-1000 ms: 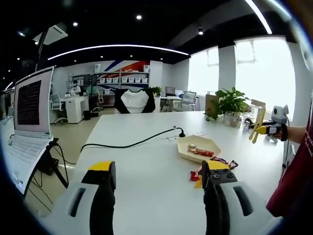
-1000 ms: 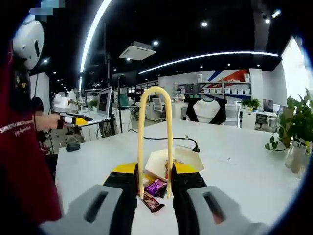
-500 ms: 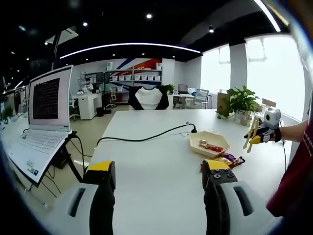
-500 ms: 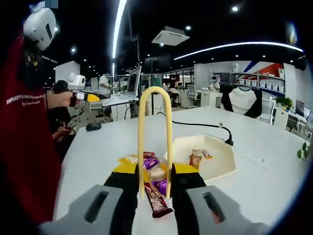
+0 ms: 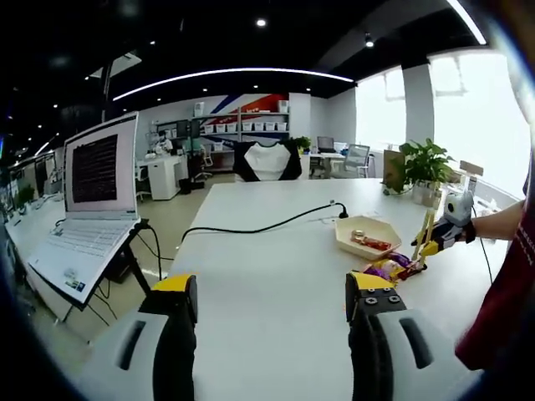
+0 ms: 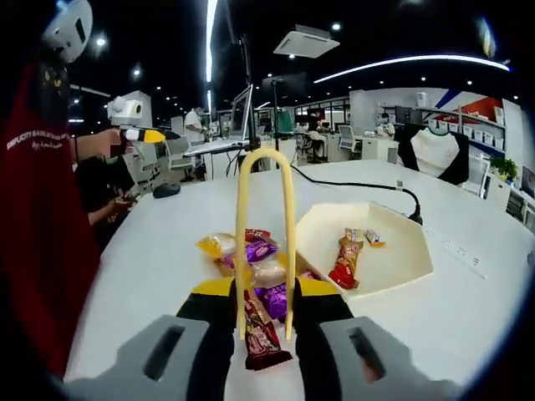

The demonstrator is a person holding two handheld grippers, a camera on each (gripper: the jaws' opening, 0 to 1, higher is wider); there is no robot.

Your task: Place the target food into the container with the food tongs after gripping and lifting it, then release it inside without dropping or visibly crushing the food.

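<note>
My right gripper (image 6: 265, 299) is shut on yellow food tongs (image 6: 242, 217), which rise between its jaws as a narrow arch. Under and just beyond the tongs lies a pile of wrapped snacks (image 6: 251, 255), with a dark red bar (image 6: 262, 341) nearest me. The cream hexagonal tray (image 6: 401, 267) sits right of the pile and holds a few snacks (image 6: 345, 266). In the left gripper view, the right gripper and tongs (image 5: 423, 236) hang over the snack pile (image 5: 391, 266) beside the tray (image 5: 355, 244). My left gripper (image 5: 272, 288) is open and holds nothing, above bare table.
An open laptop (image 5: 94, 196) stands on a stand off the white table's (image 5: 267, 276) left edge. A black cable (image 5: 251, 226) runs across the table toward the tray. A potted plant (image 5: 425, 164) stands at the far right. The person's red sleeve (image 6: 42, 225) is at left.
The right gripper with the tongs has come down and closer to the snack pile by the tray. Both views have shifted with the hands. The left gripper stays open.
</note>
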